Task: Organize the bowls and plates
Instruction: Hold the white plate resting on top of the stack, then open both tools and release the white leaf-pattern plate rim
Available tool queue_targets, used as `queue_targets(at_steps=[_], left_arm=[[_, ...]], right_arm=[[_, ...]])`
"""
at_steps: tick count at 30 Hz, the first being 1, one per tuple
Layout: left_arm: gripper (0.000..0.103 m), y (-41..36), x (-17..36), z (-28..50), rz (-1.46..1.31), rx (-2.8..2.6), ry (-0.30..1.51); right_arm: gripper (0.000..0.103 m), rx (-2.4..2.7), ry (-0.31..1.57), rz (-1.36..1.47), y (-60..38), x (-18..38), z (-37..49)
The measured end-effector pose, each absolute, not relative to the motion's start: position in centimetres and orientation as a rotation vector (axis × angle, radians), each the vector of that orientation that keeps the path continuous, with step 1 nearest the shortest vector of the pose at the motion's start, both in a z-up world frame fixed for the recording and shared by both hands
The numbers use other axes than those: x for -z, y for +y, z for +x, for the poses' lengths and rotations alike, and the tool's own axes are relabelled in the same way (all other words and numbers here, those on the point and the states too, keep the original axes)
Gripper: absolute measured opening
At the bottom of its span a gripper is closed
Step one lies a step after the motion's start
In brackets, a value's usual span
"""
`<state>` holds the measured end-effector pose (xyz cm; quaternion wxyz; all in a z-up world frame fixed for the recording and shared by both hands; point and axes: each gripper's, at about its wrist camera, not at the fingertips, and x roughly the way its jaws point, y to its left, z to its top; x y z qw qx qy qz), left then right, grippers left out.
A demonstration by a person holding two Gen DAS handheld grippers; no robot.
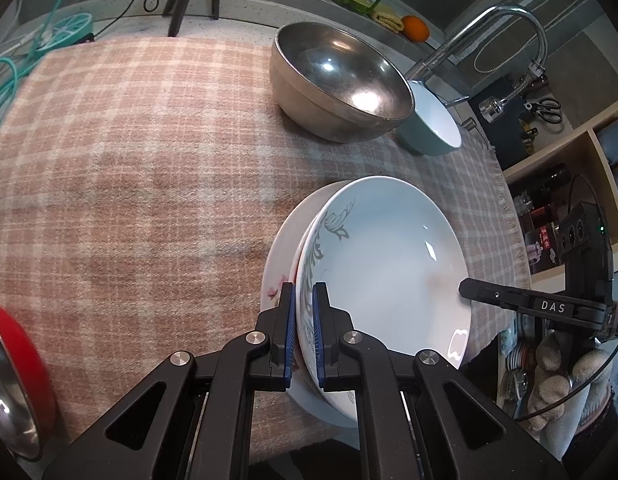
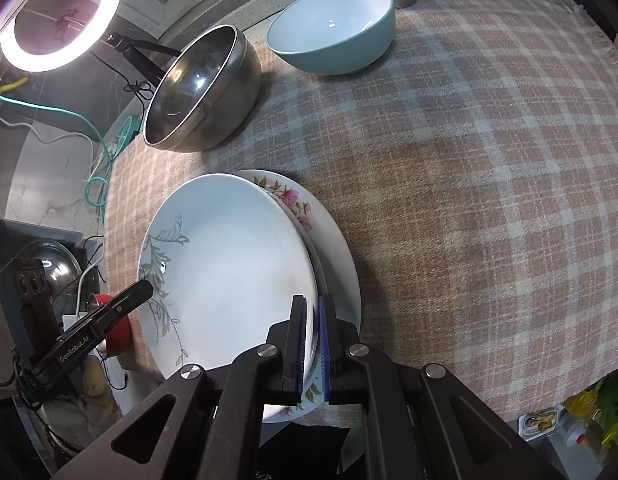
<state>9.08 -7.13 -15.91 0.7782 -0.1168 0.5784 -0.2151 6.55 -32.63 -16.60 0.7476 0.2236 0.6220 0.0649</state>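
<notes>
The left gripper [image 1: 304, 320] and right gripper [image 2: 313, 340] each have their fingers clamped on opposite rims of the leaf-patterned plate [image 1: 389, 248], stacked on a floral plate [image 2: 333, 248] on the checked counter cloth [image 1: 129, 160]. Beyond stand a steel bowl [image 1: 341, 80] and a smaller teal bowl [image 2: 333, 28].

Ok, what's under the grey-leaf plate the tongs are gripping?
A pink-flowered plate lies directly under the grey-leaf plate, its flowered rim showing along one side. Its middle is covered, so whether anything sits between them cannot be seen. Below is the checked cloth.

Plaid cloth [image 1: 129, 152] on counter; tap [image 1: 509, 28], ring light [image 2: 61, 16] behind
</notes>
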Motion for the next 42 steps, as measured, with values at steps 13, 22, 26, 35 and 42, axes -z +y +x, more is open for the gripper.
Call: queue_targets(at_steps=[13, 22, 26, 35, 42], left_arm=[[0.006, -7.2, 15.8, 9.0, -0.242, 0.493, 1.268], [0.006, -6.9, 15.8, 8.9, -0.234, 0.504, 1.27], [0.009, -6.1, 15.6, 8.9, -0.241, 0.494, 1.264], [0.01, -4.3, 13.3, 9.1, -0.24, 0.495, 1.212], [0.01, -3.0, 11.9, 9.9, -0.253, 0.501, 1.18]], right_arm=[[0.007, -0.129, 1.36, 0.477, -32.4, 16.6, 6.6], [0.007, -0.121, 1.36, 0.479, -32.3, 16.6, 6.5], [0.007, -0.116, 1.356, 0.48, -32.4, 16.4, 6.3], [0.007, -0.108, 1.288, 0.437, -32.2, 13.5, 6.0], [0.014, -0.116, 1.219, 0.4, -31.3, 11.2, 6.5]])
